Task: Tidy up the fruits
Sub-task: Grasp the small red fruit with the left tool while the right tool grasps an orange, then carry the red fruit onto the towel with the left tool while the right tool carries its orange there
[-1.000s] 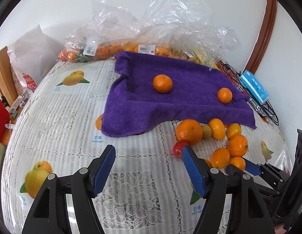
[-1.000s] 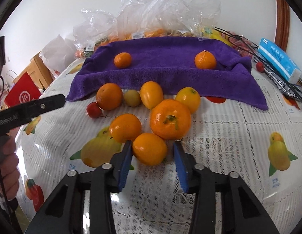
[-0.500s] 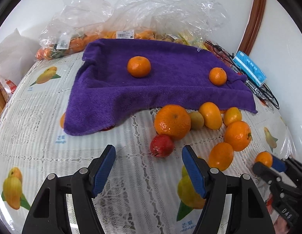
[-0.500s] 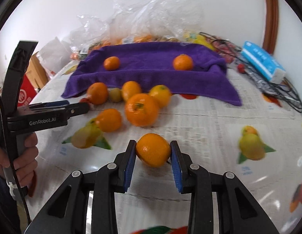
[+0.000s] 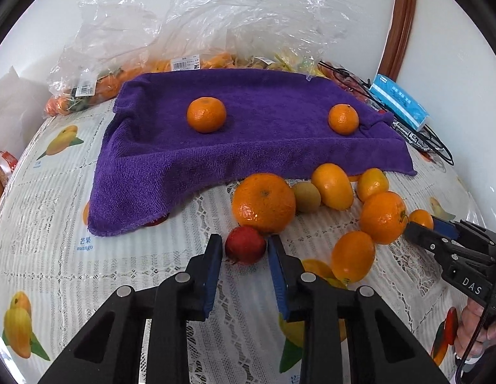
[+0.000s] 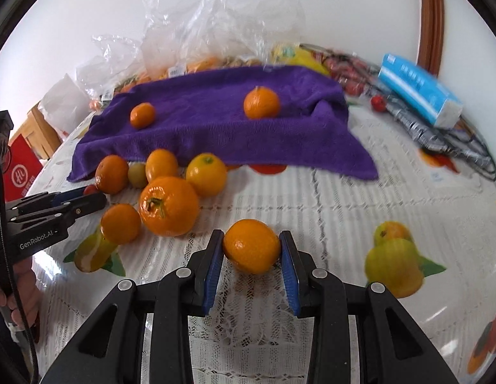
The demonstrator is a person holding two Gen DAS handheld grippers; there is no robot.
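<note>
- Bench (image 5: pixel 49 192) under a lace cloth printed with fruit.
- Purple towel (image 5: pixel 254 147) spread at the back, carrying two mandarins (image 5: pixel 206 114).
- Loose pile of oranges (image 5: pixel 263 203) on the bench just in front of the towel.
- Right tool (image 6: pixel 251 249) clamped on a small orange (image 6: pixel 251 245), held clear of the pile.
- Left tool (image 5: pixel 245 249) just closed, pads pressing both sides of a small red fruit (image 5: pixel 245 245) at the near edge of the pile.
</note>
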